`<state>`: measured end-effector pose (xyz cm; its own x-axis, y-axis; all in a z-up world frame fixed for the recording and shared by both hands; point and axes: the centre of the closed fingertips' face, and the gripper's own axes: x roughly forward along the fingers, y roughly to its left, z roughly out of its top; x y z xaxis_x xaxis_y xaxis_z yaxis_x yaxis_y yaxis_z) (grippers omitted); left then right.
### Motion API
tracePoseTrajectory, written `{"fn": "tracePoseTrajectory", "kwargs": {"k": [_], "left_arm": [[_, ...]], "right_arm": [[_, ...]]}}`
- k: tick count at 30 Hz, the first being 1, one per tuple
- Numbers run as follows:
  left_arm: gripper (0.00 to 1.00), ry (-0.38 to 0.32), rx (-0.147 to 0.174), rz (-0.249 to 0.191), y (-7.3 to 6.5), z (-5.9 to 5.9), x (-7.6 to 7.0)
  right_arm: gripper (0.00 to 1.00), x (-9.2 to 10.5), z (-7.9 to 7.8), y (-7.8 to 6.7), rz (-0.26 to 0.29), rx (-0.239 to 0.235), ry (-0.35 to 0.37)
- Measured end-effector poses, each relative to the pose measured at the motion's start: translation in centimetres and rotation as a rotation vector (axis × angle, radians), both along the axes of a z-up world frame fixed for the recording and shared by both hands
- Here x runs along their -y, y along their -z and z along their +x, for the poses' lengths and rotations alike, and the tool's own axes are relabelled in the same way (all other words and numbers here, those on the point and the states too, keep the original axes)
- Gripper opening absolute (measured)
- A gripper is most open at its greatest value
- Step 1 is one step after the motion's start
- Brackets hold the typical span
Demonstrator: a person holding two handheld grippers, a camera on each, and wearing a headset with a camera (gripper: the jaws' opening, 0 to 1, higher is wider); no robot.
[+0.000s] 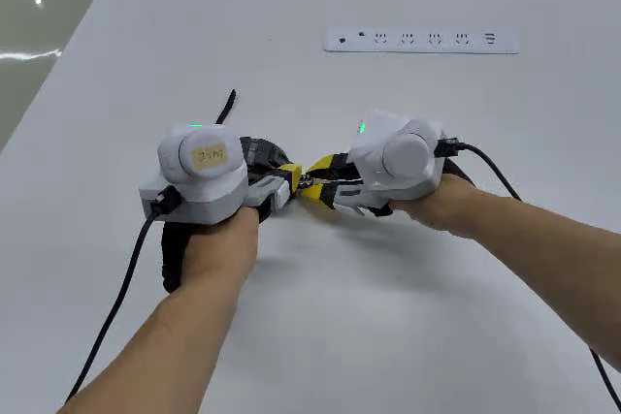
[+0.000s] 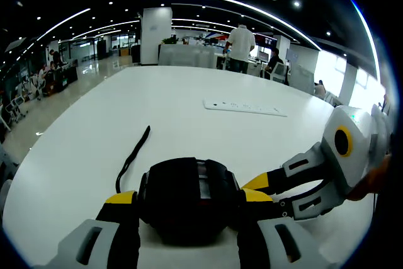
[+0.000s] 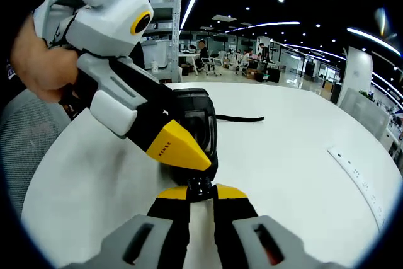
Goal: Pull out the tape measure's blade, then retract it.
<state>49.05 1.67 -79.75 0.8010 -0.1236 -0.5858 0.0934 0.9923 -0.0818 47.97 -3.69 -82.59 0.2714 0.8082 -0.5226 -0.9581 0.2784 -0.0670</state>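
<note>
The left gripper (image 2: 189,201) has its jaws spread about as wide as the tape (image 2: 189,181) and clamps the black case between its yellow tips, one on each side; the case sits on the table (image 1: 388,317) right at those tips. Beyond the case from this gripper, a black strap (image 2: 133,152) trails away across the white surface, and further ahead and to the right lies a power strip (image 2: 244,106). In the head view the two grippers meet nose to nose, the tape (image 1: 264,154) wedged between them. The right gripper (image 3: 201,191) points at the case's front, its jaws drawn almost together on the small hook (image 3: 200,185) at the mouth of the tape (image 3: 198,124), with the case just ahead of its tips. From this gripper the left one comes in from the upper left, one yellow tip pressed flat on the case's near side. The strip lies far off to its right.
</note>
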Motion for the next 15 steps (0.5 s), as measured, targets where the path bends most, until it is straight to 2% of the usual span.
{"fn": "tracePoseTrajectory", "kwargs": {"k": [15], "left_arm": [[0.61,0.014,-0.006,-0.014,0.09,-0.1,0.06]], "right_arm": [[0.13,0.0,-0.23,0.18,-0.012,-0.002,0.001]]}}
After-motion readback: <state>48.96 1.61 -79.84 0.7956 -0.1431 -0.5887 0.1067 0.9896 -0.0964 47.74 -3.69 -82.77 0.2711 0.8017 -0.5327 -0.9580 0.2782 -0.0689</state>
